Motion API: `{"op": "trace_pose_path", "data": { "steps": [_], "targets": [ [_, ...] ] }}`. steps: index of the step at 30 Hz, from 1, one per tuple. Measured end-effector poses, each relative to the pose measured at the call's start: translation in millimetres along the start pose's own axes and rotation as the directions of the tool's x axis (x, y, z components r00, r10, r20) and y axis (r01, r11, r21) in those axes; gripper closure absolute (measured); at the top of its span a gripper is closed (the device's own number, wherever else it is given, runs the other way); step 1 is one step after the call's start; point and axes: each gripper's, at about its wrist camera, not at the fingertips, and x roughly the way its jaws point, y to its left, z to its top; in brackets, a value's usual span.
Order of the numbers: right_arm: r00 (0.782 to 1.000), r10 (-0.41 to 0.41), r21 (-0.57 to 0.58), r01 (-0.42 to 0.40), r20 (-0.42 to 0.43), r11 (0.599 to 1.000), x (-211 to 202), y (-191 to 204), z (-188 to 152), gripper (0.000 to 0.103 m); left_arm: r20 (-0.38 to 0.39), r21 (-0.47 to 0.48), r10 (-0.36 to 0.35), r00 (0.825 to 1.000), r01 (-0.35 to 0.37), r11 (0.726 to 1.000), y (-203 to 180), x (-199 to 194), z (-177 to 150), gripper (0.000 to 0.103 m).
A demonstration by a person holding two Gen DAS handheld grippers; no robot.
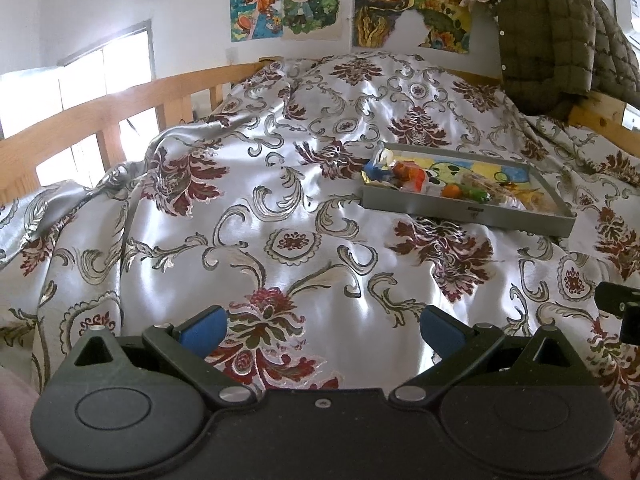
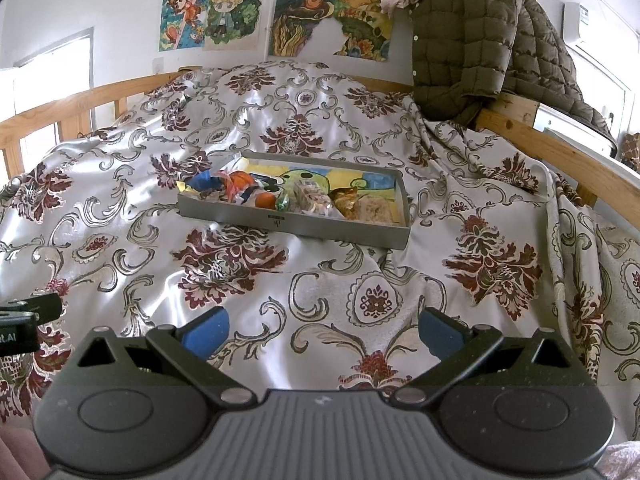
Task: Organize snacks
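A: What is sitting in that grey tray (image 2: 280, 220)?

B: A heap of wrapped snacks (image 2: 304, 198) is crowding the near side and the left end: blue and orange wrappers on the left, a small orange piece and a green one in the middle, clear packets of pale and brown biscuits to the right. A bright cartoon picture is showing on the tray floor behind them.

A: And where is the tray lying?

B: It is resting on the shiny floral bedspread (image 2: 320, 288), about mid-bed, well ahead of both tools. Nothing is lying between it and them but rumpled cloth.

A: What is surrounding it?

B: A wooden bed rail (image 2: 560, 148) is running along both sides, a quilted olive jacket (image 2: 480, 40) is hanging over the far right corner, and drawings (image 2: 276, 16) are hanging on the wall.

A: Which way is the tray running?

B: Its long side is running left to right, tilting slightly so the right end is sitting nearer.

A: The grippers?

B: The left gripper (image 1: 324, 326) is hovering over the cloth with its blue pads spread wide, gripping nothing. The right gripper (image 2: 324, 328) is doing the same, wide and empty.
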Motion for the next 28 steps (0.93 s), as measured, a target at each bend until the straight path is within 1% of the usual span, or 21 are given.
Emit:
{"op": "trace_pose_path", "data": {
  "steps": [17,23,28],
  "targets": [
    [1.000,-0.002,-0.003,0.002,-0.003,1.000,-0.1,1.2,1.1,0.000,-0.004,0.006,-0.002,1.000,0.002,1.000,-2.7,0.1,0.7,0.001],
    [1.000,-0.005,-0.008,0.005,-0.009,1.000,-0.3,1.0,-0.3,0.000,-0.028,-0.002,-0.034,0.999,0.034,0.999,-2.0,2.8,-1.6,0.001],
    [1.000,-0.005,-0.011,0.005,-0.009,1.000,-0.3,1.8,-1.0,0.000,-0.036,-0.006,-0.039,0.999,0.039,0.999,-1.6,3.9,-1.1,0.001]
  ]
}}
